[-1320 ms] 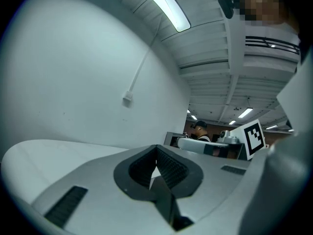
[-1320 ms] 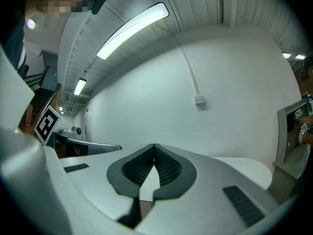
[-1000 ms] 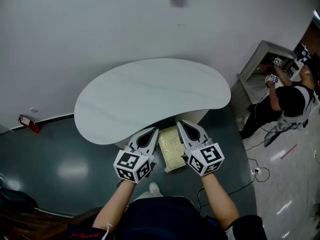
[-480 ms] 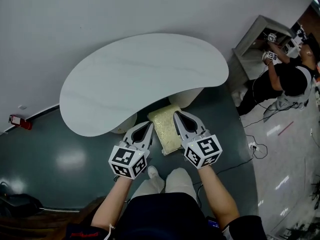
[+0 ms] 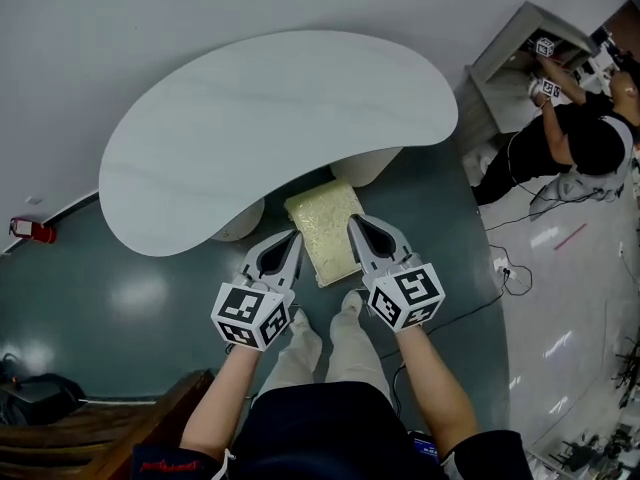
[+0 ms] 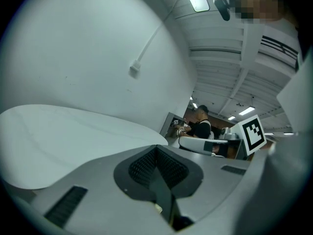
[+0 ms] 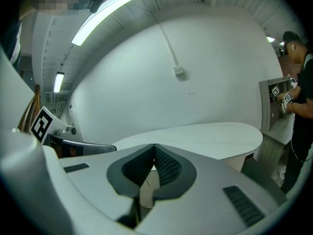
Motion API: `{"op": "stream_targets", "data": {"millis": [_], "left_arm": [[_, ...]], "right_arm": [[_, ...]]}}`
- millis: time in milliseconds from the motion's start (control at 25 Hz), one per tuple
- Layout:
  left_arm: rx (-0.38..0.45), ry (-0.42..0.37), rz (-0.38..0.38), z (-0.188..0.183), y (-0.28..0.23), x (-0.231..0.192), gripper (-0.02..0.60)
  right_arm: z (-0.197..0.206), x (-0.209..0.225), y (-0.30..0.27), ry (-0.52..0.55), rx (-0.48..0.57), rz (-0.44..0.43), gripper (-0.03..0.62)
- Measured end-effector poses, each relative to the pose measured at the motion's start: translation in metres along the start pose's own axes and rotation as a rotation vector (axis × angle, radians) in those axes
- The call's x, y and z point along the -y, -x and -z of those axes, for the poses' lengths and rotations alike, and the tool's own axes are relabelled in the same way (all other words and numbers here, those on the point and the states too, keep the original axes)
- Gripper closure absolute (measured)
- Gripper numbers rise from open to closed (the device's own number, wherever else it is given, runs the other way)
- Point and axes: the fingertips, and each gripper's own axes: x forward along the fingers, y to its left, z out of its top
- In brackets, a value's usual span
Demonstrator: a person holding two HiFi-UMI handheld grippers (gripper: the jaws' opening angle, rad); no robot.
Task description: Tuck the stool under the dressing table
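Both grippers are down low in front of the dressing table (image 5: 270, 118), one either side of the stool (image 5: 322, 226). The stool's cream, nubbly seat sits on the dark floor (image 5: 130, 298) with its far end right at the table's front edge. Whether that end has slipped under the white top, I can't say from above, and the stool's legs are hidden beneath the seat.

The left gripper (image 5: 292, 238) lies just beside the seat's left edge. Its jaws are pressed together at the tip with nothing between them. The right gripper (image 5: 356, 222) is at the seat's near right corner, jaws likewise closed and empty. Only a pale sliver of stool shows through the gap behind its pads. Contact with the seat is hard to judge for either one.

The table's two rounded bases peek out from under the top, mostly covered. Off at the top right a second person (image 5: 590, 143) works at a grey cabinet (image 5: 505, 63), partly cut off by the frame.
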Motion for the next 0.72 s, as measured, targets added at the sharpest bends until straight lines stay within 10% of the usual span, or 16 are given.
{"op": "stream_targets", "data": {"millis": [720], "left_arm": [[-0.112,0.059,-0.025,0.097,-0.041,-0.012,0.571]], "right_arm": [[0.09,0.052,-0.008,-0.053,-0.102,0.026,0.582]]}}
